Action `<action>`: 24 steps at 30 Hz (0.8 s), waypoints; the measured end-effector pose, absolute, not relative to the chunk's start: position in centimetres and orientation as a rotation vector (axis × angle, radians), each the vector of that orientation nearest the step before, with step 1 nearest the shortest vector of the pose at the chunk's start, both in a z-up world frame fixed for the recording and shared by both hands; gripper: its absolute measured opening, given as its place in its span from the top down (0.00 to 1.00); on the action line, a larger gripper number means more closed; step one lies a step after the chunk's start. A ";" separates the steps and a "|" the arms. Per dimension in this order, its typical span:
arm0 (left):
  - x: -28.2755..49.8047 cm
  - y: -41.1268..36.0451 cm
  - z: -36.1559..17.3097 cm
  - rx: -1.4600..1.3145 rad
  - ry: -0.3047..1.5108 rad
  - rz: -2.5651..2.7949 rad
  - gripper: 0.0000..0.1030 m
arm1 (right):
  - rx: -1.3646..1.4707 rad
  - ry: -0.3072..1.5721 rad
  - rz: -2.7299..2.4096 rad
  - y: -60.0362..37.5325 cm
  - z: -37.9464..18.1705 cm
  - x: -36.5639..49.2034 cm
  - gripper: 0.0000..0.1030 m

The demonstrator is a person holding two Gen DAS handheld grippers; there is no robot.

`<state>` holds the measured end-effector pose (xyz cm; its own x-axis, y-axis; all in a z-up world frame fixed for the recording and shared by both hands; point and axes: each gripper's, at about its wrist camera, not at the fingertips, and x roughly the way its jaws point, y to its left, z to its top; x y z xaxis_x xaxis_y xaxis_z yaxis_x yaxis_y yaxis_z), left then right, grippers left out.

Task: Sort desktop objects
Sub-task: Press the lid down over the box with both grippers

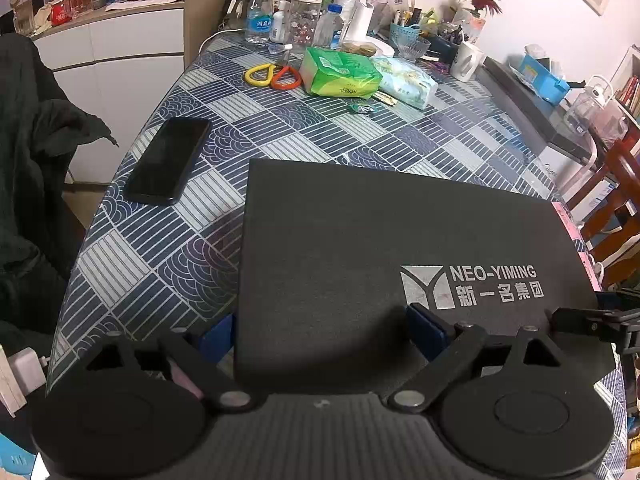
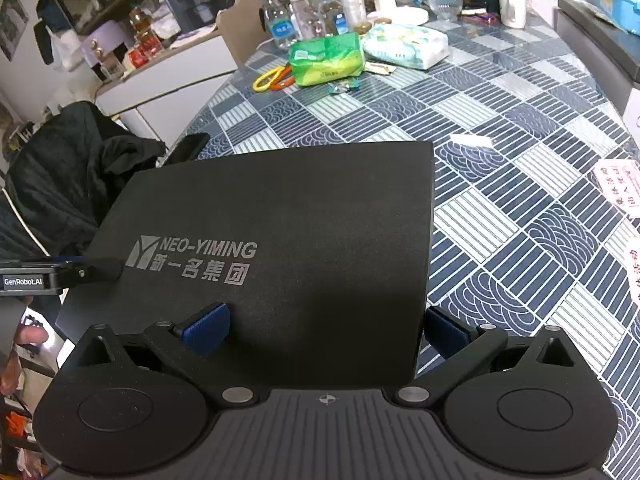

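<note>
Your two tools share one load: the black board (image 1: 400, 248) printed NEO-YIMING, a flat dark panel or folder, I can't be sure which, spanning the space between them above the near end of the desk (image 1: 168, 248). Your left tool (image 1: 324, 336) has its blue pads spread wide, one at the board's left edge and one up over the printed face, so its jaws look released around that corner, bracketing it, not pinching it. Your right tool (image 2: 324, 330) mirrors this: one blue pad lies on the face below the logo and the other sits just off the right edge, also spread, though from here you can't tell whether the board is resting on the fingers or truly clamped. The board's long axis runs side to side from one tool to the other, with the logo nearer your body, so each hand owns one short end and neither is nearer than the other. Beyond the far edge the desk is open patterned cloth; the black phone (image 1: 168, 160) lies to the left, well apart, and the green tissue pack (image 1: 340, 74) and scissors (image 1: 274, 76) sit farther back. Any shift likely needs both ends moved together, level
</note>
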<state>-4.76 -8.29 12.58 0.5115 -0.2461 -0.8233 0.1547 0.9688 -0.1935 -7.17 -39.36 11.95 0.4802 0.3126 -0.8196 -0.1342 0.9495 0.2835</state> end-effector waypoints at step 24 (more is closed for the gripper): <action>-4.6 -8.4 11.8 -0.080 1.018 -0.237 0.00 | 0.179 1.061 0.269 -39.1 10.9 -7.0 0.00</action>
